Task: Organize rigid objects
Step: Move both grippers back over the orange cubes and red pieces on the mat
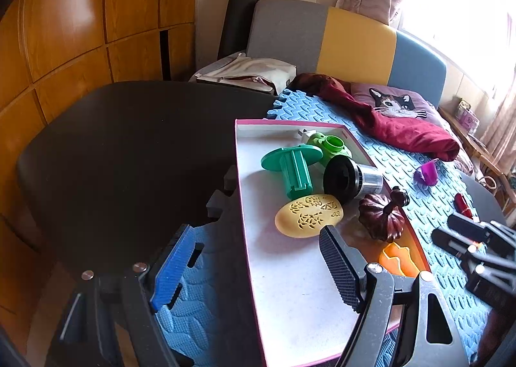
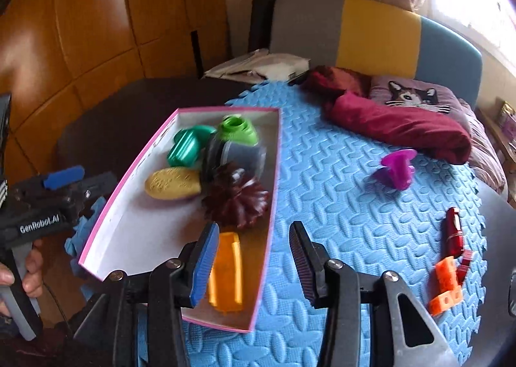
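Six pieces already lie in the box (image 2: pixel 274 154); the purple piece (image 2: pixel 395 170), red tube (image 2: pixel 453 231) and orange blocks (image 2: pixel 446 283) wait on the mat (image 2: pixel 338 205). Both left tongs (image 1: pixel 248 267) and right tongs (image 2: pixel 251 263) stand apart, empty

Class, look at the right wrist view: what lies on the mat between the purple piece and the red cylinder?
Nothing: between the purple piece and the red cylinder only bare blue foam mat shows in the right wrist view.
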`<move>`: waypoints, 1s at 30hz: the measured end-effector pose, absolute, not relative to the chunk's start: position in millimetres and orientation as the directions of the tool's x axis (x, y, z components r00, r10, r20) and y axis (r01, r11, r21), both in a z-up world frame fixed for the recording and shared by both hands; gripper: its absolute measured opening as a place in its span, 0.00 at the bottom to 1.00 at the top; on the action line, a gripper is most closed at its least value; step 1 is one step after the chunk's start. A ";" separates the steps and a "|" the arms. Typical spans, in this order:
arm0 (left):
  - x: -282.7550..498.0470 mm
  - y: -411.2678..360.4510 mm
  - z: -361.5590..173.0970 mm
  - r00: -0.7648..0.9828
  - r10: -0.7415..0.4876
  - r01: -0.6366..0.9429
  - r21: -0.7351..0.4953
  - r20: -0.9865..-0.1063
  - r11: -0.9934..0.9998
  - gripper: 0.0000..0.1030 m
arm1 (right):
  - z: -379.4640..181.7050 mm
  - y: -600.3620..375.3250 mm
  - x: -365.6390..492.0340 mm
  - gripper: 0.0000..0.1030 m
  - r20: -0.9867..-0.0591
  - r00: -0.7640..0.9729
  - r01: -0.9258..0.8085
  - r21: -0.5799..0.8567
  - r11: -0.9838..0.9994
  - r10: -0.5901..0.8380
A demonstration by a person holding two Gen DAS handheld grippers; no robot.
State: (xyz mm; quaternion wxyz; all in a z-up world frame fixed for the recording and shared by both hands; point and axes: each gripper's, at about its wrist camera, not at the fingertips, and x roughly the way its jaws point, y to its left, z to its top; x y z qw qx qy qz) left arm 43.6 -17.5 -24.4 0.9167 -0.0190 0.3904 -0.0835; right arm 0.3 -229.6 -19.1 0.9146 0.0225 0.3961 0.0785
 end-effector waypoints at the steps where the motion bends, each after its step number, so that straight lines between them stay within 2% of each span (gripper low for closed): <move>1: 43.4 -17.7 -24.2 0.682 -0.168 0.139 -0.099 -0.712 0.985 0.78 | -17.0 -234.0 0.0 0.44 -0.719 0.678 -0.116 0.103 0.988 0.155; 12: 40.5 -25.0 -20.0 0.687 -0.174 0.164 -0.083 -0.706 0.983 0.78 | -3.8 -302.1 -3.3 0.44 -0.713 0.701 0.040 0.043 0.998 0.003; 20: 39.6 -33.4 -19.6 0.685 -0.173 0.180 -0.065 -0.708 0.981 0.78 | -11.1 -380.1 -17.2 0.44 -0.692 0.701 0.280 0.042 0.959 -0.174; 25: 39.7 -42.1 -13.4 0.691 -0.177 0.202 -0.047 -0.701 0.978 0.78 | -26.5 -427.8 -25.8 0.44 -0.718 0.661 0.447 0.142 0.883 -0.219; 30: 42.2 -56.2 -10.4 0.685 -0.191 0.235 -0.036 -0.702 0.971 0.78 | -30.3 -450.6 -32.3 0.44 -0.733 0.643 0.516 0.202 0.833 -0.220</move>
